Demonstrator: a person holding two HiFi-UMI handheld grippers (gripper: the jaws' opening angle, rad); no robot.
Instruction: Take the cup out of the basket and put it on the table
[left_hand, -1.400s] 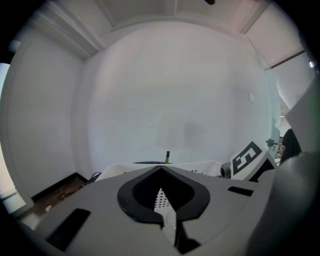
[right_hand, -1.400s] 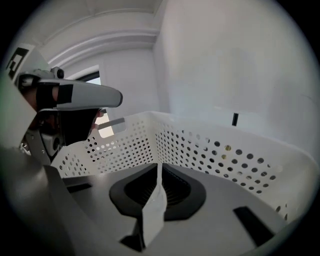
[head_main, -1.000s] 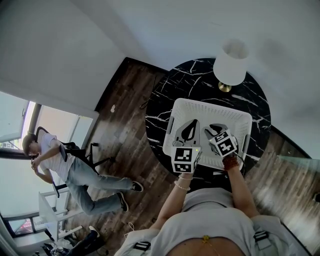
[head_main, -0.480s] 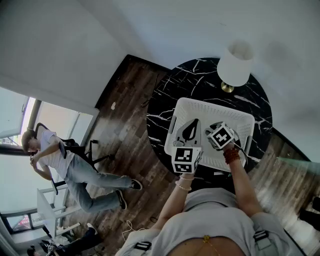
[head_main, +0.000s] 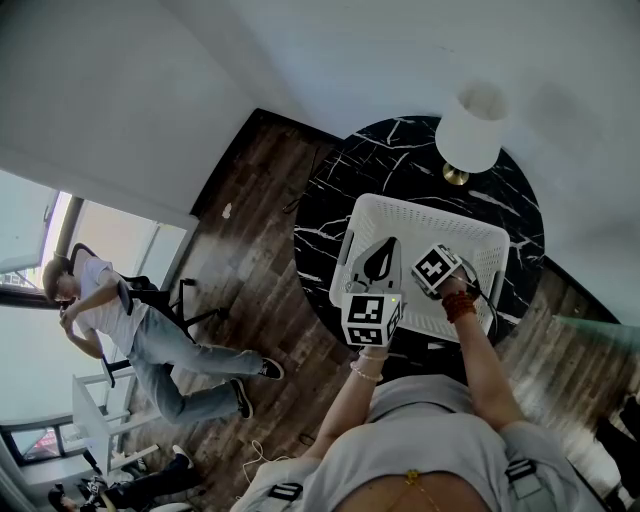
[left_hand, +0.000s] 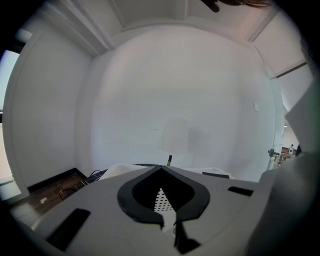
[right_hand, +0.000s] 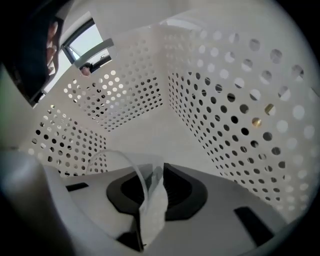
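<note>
Right gripper (right_hand: 156, 172) is inside the white perforated basket (right_hand: 235, 100), its jaws pinching the wall of the clear plastic cup (right_hand: 150, 210), which is within the basket. Left gripper (left_hand: 162, 169) hangs over the basket's near-left part, jaws pressed together, nothing between them. The basket stands on the black marble table (head_main: 325, 215).

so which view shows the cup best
The right gripper view: the clear cup is close up there, its thin wall pinched in the right gripper inside the basket. In the head view that gripper's marker cube covers the cup. The left gripper view shows none of it.
</note>
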